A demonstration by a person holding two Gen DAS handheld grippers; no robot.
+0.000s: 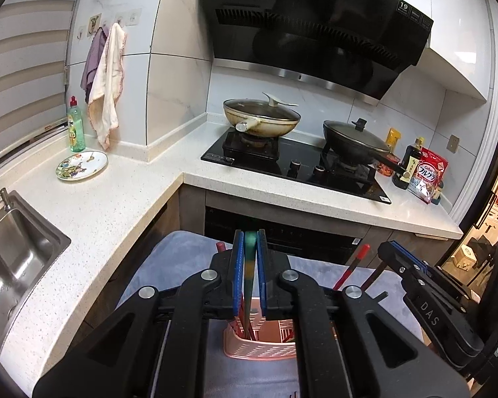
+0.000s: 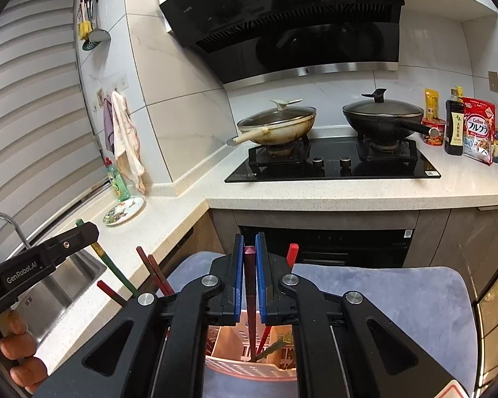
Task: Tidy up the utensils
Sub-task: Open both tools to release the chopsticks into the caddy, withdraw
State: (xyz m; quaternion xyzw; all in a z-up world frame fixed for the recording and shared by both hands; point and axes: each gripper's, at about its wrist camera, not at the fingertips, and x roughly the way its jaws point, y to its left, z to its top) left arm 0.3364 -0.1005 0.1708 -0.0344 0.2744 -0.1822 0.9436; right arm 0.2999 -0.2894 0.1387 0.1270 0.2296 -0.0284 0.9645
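Observation:
My left gripper [image 1: 250, 236] is shut on a green chopstick [image 1: 249, 275] that stands upright with its lower end in a pink slotted utensil basket [image 1: 259, 348]. My right gripper [image 2: 249, 242] is shut on a dark red chopstick [image 2: 250, 285], held the same way over the same basket [image 2: 249, 369]. Each gripper shows in the other's view: the right one [image 1: 393, 250] beside a red chopstick [image 1: 352, 267], the left one [image 2: 89, 229] with the green chopstick [image 2: 111, 263]. Several more red chopsticks [image 2: 154, 273] stick up from the basket.
The basket sits on a grey-blue cloth [image 2: 398, 298]. A steel sink [image 1: 13, 265] lies to the left, with a painted plate [image 1: 81, 165] and a soap bottle [image 1: 76, 129] behind it. Two lidded pans [image 2: 279, 122] stand on the black hob [image 2: 332, 165]. A hand [image 2: 16, 341] grips the left tool.

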